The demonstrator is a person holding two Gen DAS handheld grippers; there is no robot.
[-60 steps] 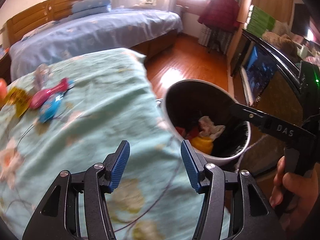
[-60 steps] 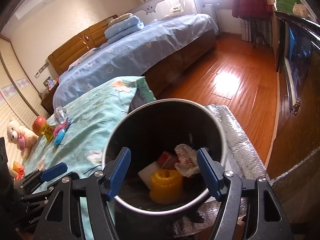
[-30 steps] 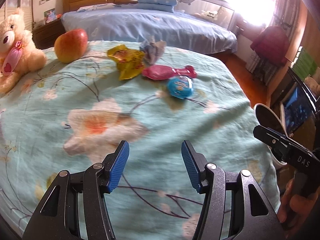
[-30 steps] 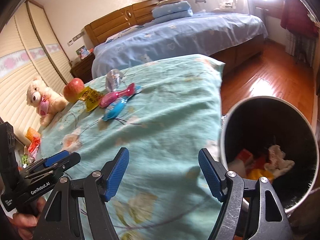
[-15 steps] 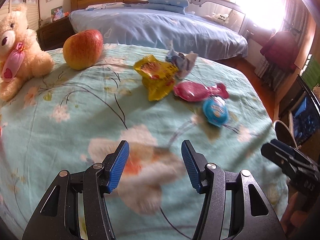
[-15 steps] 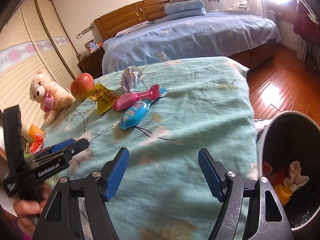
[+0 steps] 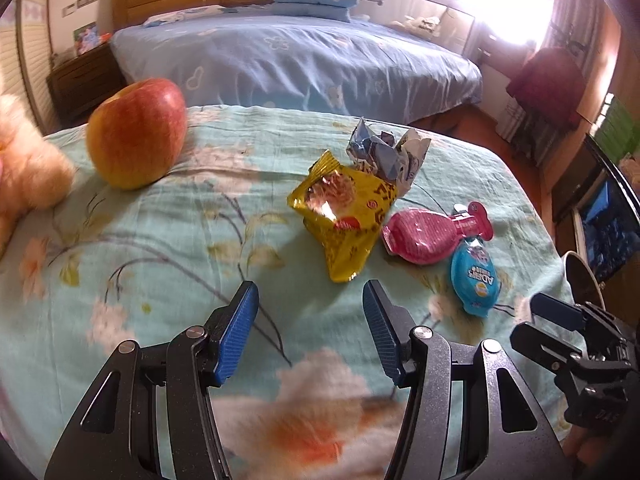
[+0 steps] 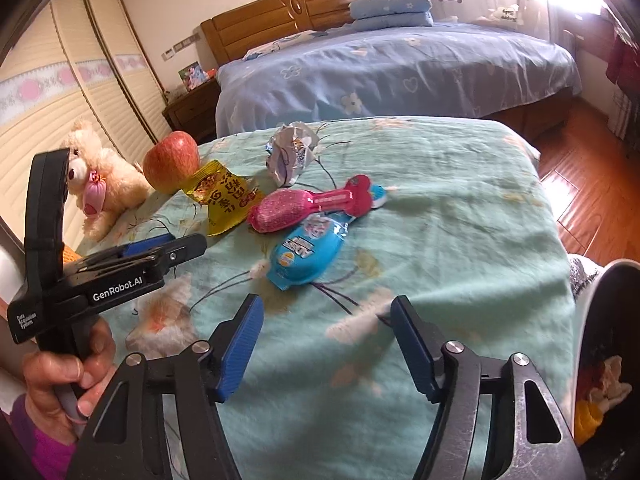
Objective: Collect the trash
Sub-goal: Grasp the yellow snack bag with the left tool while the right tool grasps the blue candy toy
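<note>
Several wrappers lie on the teal floral cloth point(image 7: 160, 248): a yellow snack bag point(image 7: 344, 216) point(image 8: 224, 196), a crumpled blue-white wrapper point(image 7: 384, 152) point(image 8: 290, 152), a pink packet point(image 7: 428, 232) point(image 8: 308, 204) and a blue packet point(image 7: 474, 280) point(image 8: 308, 252). My left gripper point(image 7: 310, 316) point(image 8: 168, 248) is open and empty, just short of the yellow bag. My right gripper point(image 8: 326, 332) point(image 7: 548, 316) is open and empty, just short of the blue packet. The trash bin point(image 8: 592, 320) stands at the right edge, with trash inside.
A red apple point(image 7: 136, 132) point(image 8: 172, 160) and a teddy bear point(image 8: 104, 184) point(image 7: 24, 168) sit at the cloth's left. A blue-covered bed point(image 7: 300, 56) lies behind. Wooden floor point(image 8: 592, 184) is beyond the cloth's right edge.
Both grippers swung away from the bin and moved over the cloth toward the wrappers, which now lie much closer. Both stayed open.
</note>
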